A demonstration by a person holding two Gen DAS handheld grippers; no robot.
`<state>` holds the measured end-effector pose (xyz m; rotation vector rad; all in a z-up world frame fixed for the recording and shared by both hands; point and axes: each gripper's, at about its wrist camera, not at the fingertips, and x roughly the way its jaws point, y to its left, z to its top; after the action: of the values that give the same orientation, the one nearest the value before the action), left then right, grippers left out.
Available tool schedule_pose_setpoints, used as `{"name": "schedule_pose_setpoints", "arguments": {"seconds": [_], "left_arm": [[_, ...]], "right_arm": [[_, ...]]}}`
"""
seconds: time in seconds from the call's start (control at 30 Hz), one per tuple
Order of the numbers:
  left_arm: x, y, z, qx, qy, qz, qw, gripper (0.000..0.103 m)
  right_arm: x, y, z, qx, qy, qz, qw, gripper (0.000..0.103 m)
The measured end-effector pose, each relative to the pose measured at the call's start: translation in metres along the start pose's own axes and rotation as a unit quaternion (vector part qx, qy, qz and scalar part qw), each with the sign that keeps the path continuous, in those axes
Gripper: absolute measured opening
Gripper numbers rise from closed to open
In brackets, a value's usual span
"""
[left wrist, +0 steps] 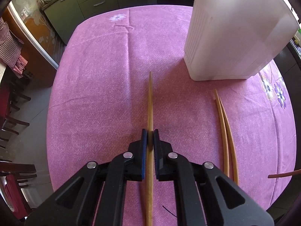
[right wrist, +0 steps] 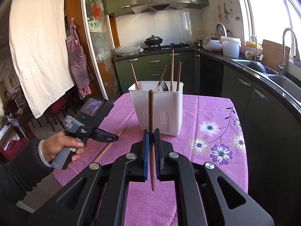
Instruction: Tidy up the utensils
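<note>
Step in hand: judged from the frames, both grippers are carrying chopsticks toward the white utensil holder (right wrist: 157, 107), which stands upper centre in the right wrist view and upper right in the left wrist view.
Left gripper (left wrist: 150, 133): its fingers are clamped on a light wooden chopstick (left wrist: 150, 101) that runs straight up the middle of the frame, tip pointing away, low over the pink tablecloth (left wrist: 97, 94).
Right gripper (right wrist: 151, 133): its fingers are clamped on a darker brown chopstick (right wrist: 151, 111), held near upright with its rounded end in front of the holder's near wall.
Holder contents: several chopsticks and a fork (right wrist: 164, 85) stand in it already.
Left on the table: a pair of light chopsticks (left wrist: 224, 130) lies at lower right of the left wrist view, apart from the holder; whether they touch at the tips cannot be told.
Doing it well: the right stick should probably be raised over the rim before release and lowered into a gap beside the fork, so it does not knock the wall. The left stick lies nearly flat, so it likely needs tipping upright first.
Hand pose: the left hand (right wrist: 62, 146) at lower left of the right wrist view grips its handle with wrist level, device pointing toward frame centre.
Risk: a thin stick may pivot between the pads.
</note>
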<state>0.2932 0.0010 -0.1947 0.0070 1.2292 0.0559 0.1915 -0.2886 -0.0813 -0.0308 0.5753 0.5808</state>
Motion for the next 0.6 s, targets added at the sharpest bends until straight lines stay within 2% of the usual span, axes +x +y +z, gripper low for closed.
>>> {"name": "schedule_pose_setpoints", "arguments": {"seconds": [0.1,0.2,0.4,0.6], "left_arm": [[-0.019,0.005,-0.004,-0.004,-0.021,-0.011,0.9997,0.007],[-0.053,0.009,-0.012,-0.005,-0.058,-0.021,0.9981,0.007],[-0.125,0.012,-0.041,0.009,-0.135,-0.042,0.9899,0.007],[-0.156,0.015,-0.059,0.020,-0.174,-0.050,0.9833,0.007]], "right_arm": [[-0.001,0.000,0.001,-0.001,-0.001,0.000,1.000,0.006],[-0.004,-0.001,0.002,-0.001,-0.005,-0.001,1.000,0.006],[-0.007,0.003,0.004,-0.005,-0.009,-0.001,1.000,0.006],[-0.006,0.011,0.005,-0.013,-0.007,0.000,1.000,0.006]]}}
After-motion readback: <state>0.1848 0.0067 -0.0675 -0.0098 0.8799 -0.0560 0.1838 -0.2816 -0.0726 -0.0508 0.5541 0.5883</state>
